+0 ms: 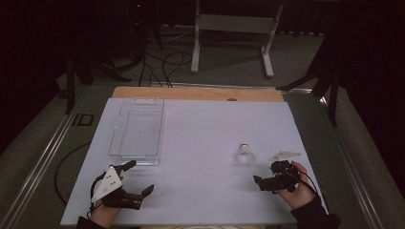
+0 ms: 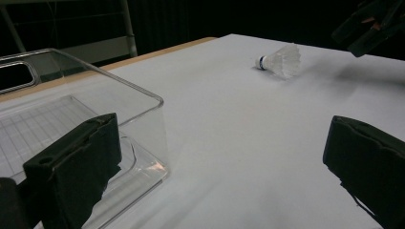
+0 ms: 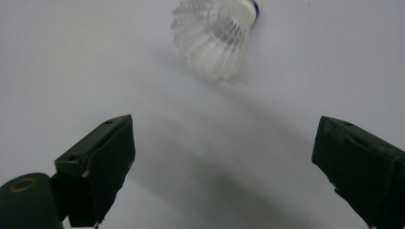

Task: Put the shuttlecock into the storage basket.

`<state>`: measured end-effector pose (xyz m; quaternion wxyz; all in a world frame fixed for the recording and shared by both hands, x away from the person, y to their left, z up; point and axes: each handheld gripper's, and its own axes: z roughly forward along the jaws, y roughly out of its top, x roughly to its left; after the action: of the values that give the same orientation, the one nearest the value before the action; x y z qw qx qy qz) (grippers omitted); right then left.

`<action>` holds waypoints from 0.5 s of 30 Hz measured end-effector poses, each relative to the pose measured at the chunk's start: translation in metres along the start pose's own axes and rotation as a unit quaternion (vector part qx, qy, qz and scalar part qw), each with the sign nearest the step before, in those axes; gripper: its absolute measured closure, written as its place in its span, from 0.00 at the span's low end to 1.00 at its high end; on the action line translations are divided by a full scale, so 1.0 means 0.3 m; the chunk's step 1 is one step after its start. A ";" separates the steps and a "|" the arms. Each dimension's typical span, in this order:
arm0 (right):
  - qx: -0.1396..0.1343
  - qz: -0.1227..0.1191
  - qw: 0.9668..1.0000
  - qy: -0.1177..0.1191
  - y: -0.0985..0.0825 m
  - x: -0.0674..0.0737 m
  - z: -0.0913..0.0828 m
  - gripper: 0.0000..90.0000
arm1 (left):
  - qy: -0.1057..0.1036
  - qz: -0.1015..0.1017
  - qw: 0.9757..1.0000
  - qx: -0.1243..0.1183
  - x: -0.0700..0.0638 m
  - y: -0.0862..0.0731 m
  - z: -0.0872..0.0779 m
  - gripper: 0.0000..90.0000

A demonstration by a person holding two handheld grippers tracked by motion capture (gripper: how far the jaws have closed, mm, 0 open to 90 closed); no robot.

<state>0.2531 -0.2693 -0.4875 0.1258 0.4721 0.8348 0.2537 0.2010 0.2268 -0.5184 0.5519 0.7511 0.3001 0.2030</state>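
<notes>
A white shuttlecock (image 1: 245, 154) (image 2: 282, 60) (image 3: 215, 36) lies on its side on the white table top (image 1: 200, 124), right of centre. My right gripper (image 1: 266, 174) (image 3: 224, 152) hovers just in front of it, open, jaws wide apart with nothing between them. At the near left, my left gripper (image 1: 139, 177) (image 2: 219, 157) is also open and holds nothing. It sits beside the near corner of a clear plastic container (image 1: 137, 131) (image 2: 119, 78). The right gripper (image 2: 367, 26) appears dark at the top right of the left gripper view.
The clear container is a long, empty tray running toward the far left of the table. A wooden strip (image 1: 198, 93) borders the far edge. Beyond it, cables (image 1: 162, 62) and a white stand (image 1: 234, 24) sit on the floor.
</notes>
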 end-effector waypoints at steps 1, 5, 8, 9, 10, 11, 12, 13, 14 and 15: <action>0.014 0.006 1.000 -0.002 0.004 -0.002 0.007 0.08 | 0.000 0.000 1.000 0.000 0.000 0.000 0.000 0.00; 0.038 0.020 0.999 0.000 0.013 -0.006 0.012 0.08 | 0.000 0.000 1.000 0.000 0.000 0.000 0.000 0.00; 0.057 0.023 0.998 0.005 0.019 -0.009 0.015 0.08 | 0.000 -0.001 1.000 0.001 0.000 0.000 0.000 0.00; 0.063 0.024 0.998 0.006 0.021 -0.008 0.016 0.08 | 0.000 -0.001 1.000 0.001 0.000 0.000 0.000 0.00; 0.067 0.024 0.997 0.009 0.022 -0.008 0.017 0.08 | 0.000 -0.001 1.000 0.001 0.000 0.000 0.000 0.00; 0.074 0.025 0.997 0.012 0.024 -0.007 0.018 0.08 | 0.000 -0.001 1.000 0.001 0.000 0.000 0.000 0.00; 0.080 0.025 0.996 0.014 0.025 -0.005 0.020 0.08 | 0.000 -0.001 1.000 0.001 0.000 0.000 0.000 0.00; 0.087 0.028 0.996 0.016 0.026 -0.002 0.021 0.08 | 0.000 -0.002 1.000 0.001 0.000 0.000 0.001 0.00; 0.093 0.029 0.995 0.018 0.026 -0.001 0.023 0.08 | 0.000 -0.001 1.000 0.001 0.000 0.000 0.000 0.00; 0.100 0.030 0.994 0.020 0.026 0.000 0.026 0.08 | 0.000 -0.002 1.000 0.001 0.000 0.000 0.000 0.00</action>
<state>0.2623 -0.2635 -0.4896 0.0536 0.5017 0.8441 0.1815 0.2010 0.2268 -0.5185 0.5518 0.7511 0.3013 0.2017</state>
